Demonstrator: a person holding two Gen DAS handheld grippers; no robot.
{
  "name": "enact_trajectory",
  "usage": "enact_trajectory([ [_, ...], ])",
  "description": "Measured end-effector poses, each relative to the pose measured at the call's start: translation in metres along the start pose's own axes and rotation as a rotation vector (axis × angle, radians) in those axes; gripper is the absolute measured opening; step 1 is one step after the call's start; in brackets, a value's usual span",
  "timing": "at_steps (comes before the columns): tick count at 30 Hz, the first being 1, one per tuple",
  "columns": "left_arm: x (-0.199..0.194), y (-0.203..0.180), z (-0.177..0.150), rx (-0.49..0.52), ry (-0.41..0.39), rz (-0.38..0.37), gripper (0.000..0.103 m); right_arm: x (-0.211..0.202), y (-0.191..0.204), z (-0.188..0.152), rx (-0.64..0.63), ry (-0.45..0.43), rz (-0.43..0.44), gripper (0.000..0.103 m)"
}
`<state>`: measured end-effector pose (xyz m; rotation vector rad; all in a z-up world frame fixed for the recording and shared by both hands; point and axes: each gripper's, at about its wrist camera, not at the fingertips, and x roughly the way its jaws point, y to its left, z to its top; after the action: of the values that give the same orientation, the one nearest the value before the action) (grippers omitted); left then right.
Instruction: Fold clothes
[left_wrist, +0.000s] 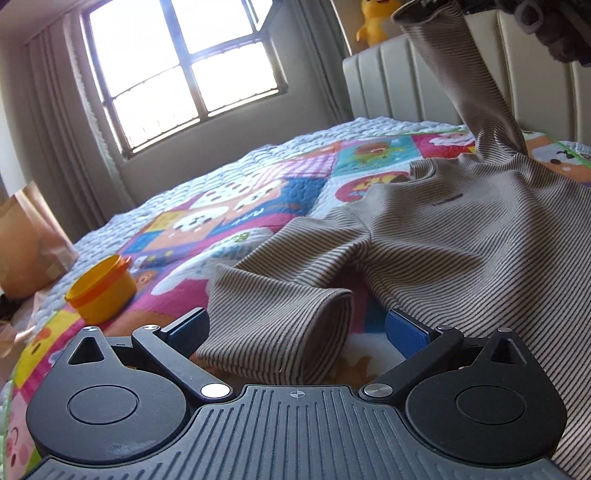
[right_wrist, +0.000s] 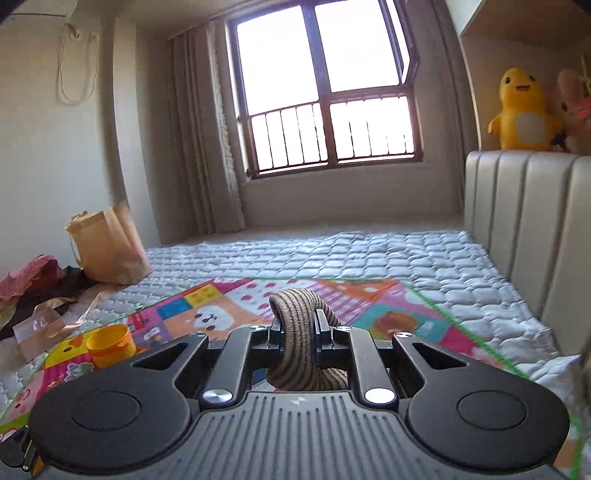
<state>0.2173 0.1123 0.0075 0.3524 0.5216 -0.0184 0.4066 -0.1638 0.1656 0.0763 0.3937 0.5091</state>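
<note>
A brown-and-white striped long-sleeved shirt (left_wrist: 461, 236) lies on the colourful cartoon quilt (left_wrist: 229, 221) on the bed. Its near sleeve cuff (left_wrist: 280, 332) lies between the blue pads of my left gripper (left_wrist: 295, 332), which is open around it. The far sleeve (left_wrist: 469, 81) is pulled up off the bed towards the top right. My right gripper (right_wrist: 298, 325) is shut on that sleeve's cuff (right_wrist: 299, 317) and holds it in the air above the quilt (right_wrist: 369, 310).
A yellow-orange plastic cup (left_wrist: 101, 291) stands on the quilt left of my left gripper; it also shows in the right wrist view (right_wrist: 109, 345). A padded headboard (right_wrist: 532, 229) with a yellow plush toy (right_wrist: 521, 110) is at the right. A paper bag (right_wrist: 107, 247) and clutter lie at the bed's left edge.
</note>
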Motion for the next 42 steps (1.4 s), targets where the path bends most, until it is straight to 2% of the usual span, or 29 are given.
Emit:
enact_trajectory([
  [4, -0.002, 0.002, -0.005, 0.049, 0.000, 0.000, 0.103, 0.047, 0.026, -0.028, 0.012, 0.077, 0.042, 0.013],
  [8, 0.002, 0.000, -0.011, 0.083, 0.004, 0.009, 0.103, 0.074, 0.043, -0.052, 0.029, 0.124, 0.062, 0.013],
  [12, 0.009, 0.003, -0.016, 0.067, 0.022, 0.019, 0.103, 0.084, 0.049, -0.059, 0.049, 0.143, 0.097, 0.019],
  [14, 0.008, 0.007, -0.019, 0.031, 0.024, 0.009, 0.103, 0.077, 0.048, -0.059, 0.053, 0.132, 0.096, 0.030],
  [17, 0.000, 0.015, -0.022, -0.025, 0.019, 0.010, 0.103, 0.061, 0.051, -0.063, 0.053, 0.142, 0.106, 0.031],
  [20, -0.009, 0.024, -0.022, -0.093, 0.019, 0.010, 0.103, 0.046, 0.056, -0.083, 0.135, 0.212, 0.179, 0.031],
  [24, -0.023, 0.039, -0.018, -0.164, 0.008, 0.059, 0.103, 0.055, 0.086, -0.130, 0.342, 0.382, 0.317, 0.031],
  [29, -0.041, 0.050, -0.019, -0.174, 0.006, 0.072, 0.103, 0.066, 0.124, -0.188, 0.596, 0.588, 0.483, 0.031],
  [32, -0.048, 0.054, -0.022, -0.192, 0.004, 0.066, 0.103, 0.082, 0.146, -0.197, 0.616, 0.573, 0.488, 0.031],
  [34, -0.048, 0.055, -0.022, -0.229, 0.009, 0.051, 0.103, 0.093, 0.158, -0.196, 0.585, 0.545, 0.492, 0.030],
  [35, -0.046, 0.054, -0.021, -0.244, 0.012, 0.040, 0.103, 0.098, 0.163, -0.195, 0.564, 0.529, 0.492, 0.025],
  [36, -0.044, 0.053, -0.020, -0.259, 0.015, 0.029, 0.103, 0.099, 0.166, -0.185, 0.506, 0.503, 0.478, 0.018],
  [37, -0.043, 0.050, -0.019, -0.263, 0.014, 0.018, 0.103, 0.100, 0.170, -0.176, 0.449, 0.476, 0.464, 0.006],
  [40, -0.037, 0.038, -0.016, -0.248, 0.004, -0.018, 0.103, 0.083, 0.162, -0.132, 0.281, 0.351, 0.427, 0.005],
  [42, -0.030, 0.029, -0.014, -0.244, 0.004, -0.042, 0.103, 0.060, 0.139, -0.094, 0.161, 0.230, 0.374, 0.005],
])
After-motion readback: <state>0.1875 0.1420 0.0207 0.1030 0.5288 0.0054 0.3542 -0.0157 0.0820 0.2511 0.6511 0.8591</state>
